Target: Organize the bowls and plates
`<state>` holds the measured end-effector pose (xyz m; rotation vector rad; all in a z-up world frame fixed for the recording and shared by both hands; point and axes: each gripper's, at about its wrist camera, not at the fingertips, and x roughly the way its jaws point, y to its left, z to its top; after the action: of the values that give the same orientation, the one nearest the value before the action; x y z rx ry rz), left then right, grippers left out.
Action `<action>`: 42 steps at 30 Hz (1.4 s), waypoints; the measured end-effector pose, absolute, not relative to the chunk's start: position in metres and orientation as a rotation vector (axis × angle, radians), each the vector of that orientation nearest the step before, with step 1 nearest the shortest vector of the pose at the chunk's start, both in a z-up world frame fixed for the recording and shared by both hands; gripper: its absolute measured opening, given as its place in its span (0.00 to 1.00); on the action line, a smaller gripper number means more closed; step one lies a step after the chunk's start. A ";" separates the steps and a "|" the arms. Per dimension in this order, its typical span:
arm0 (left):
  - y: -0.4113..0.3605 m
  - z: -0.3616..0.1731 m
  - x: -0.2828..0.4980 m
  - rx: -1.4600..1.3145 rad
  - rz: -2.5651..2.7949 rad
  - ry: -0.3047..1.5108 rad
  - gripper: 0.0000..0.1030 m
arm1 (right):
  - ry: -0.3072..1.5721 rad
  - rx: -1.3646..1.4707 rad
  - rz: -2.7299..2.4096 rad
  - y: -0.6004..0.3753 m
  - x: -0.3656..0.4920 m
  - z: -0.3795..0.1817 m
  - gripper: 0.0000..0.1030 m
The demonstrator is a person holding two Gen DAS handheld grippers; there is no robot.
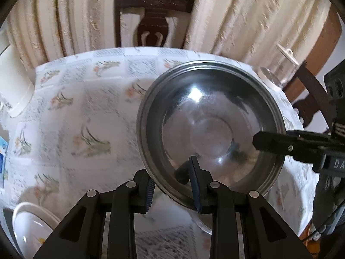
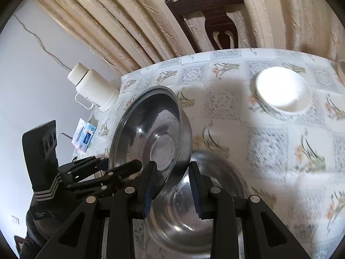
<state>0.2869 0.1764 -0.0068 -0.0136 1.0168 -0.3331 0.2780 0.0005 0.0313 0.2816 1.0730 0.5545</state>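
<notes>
We see a counter (image 2: 269,151) covered with a white cloth printed in floral and patterned squares. Cream curtains (image 1: 226,17) hang behind it, and a dark wooden chair (image 1: 152,19) stands at the far edge. In the right wrist view a plain wall fills the left side.

A steel bowl (image 1: 207,127) is lifted off the counter and tilted, its opening facing the left gripper. The left gripper (image 1: 172,183) is clamped on the bowl's near rim, one finger inside and one outside. The right gripper (image 2: 172,185) straddles the opposite rim, one finger on each side; we cannot tell whether its pads touch the metal. Directly beneath, a second steel bowl (image 2: 194,220) rests on the counter.

A white bowl (image 2: 282,88) sits well apart toward the far right of the counter. A white flask (image 2: 94,88) stands at the far left corner, with a blue tissue pack (image 2: 85,136) near it. Another white dish (image 1: 32,222) lies at the left edge in the left wrist view.

The white dish is cut off by the frame. A clear glass object (image 1: 278,71) at the far right of the counter is blurred, and we cannot identify it. Motion blur softens the cloth pattern. The lower bowl is largely hidden by the gripper fingers.
</notes>
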 end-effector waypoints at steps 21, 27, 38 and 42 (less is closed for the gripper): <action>0.137 -0.033 0.241 0.046 -0.346 1.083 0.29 | 1.131 0.360 0.525 -0.036 0.231 -0.008 0.32; 0.135 -0.036 0.242 0.042 -0.350 1.103 0.35 | 1.135 0.371 0.511 -0.038 0.230 -0.011 0.32; 0.135 -0.031 0.245 0.019 -0.353 1.112 0.50 | 1.142 0.406 0.490 -0.051 0.230 -0.016 0.34; 0.139 -0.026 0.246 0.017 -0.353 1.103 0.52 | 1.139 0.412 0.487 -0.052 0.231 -0.017 0.35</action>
<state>0.2462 0.1386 -0.0263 0.0170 1.1030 -0.3527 0.2312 -0.0525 -0.0170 0.4123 1.1391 0.4868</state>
